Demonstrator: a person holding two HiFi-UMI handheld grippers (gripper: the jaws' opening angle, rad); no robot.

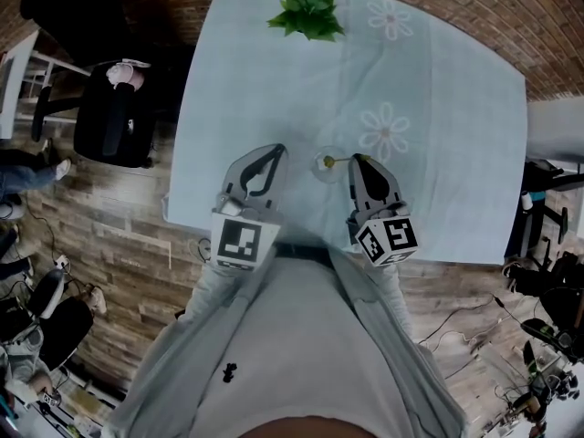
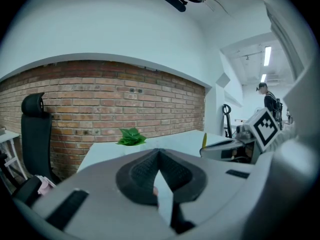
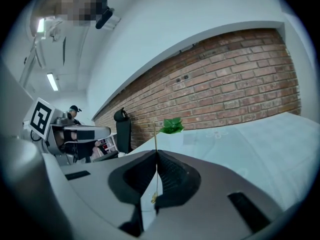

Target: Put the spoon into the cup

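Note:
A thin gold spoon lies level in my right gripper, which is shut on it. Its free end reaches left over a small clear glass cup that stands on the pale blue tablecloth near the front edge. In the right gripper view the spoon rises as a thin stem out of the closed jaws of the right gripper. My left gripper is shut and holds nothing, just left of the cup. The left gripper view shows the left gripper closed, with a bit of the yellow spoon at its right.
A green potted plant stands at the table's far edge. A black office chair is left of the table. A brick wall lies behind. Cables and equipment crowd the floor on the right. A person stands far off.

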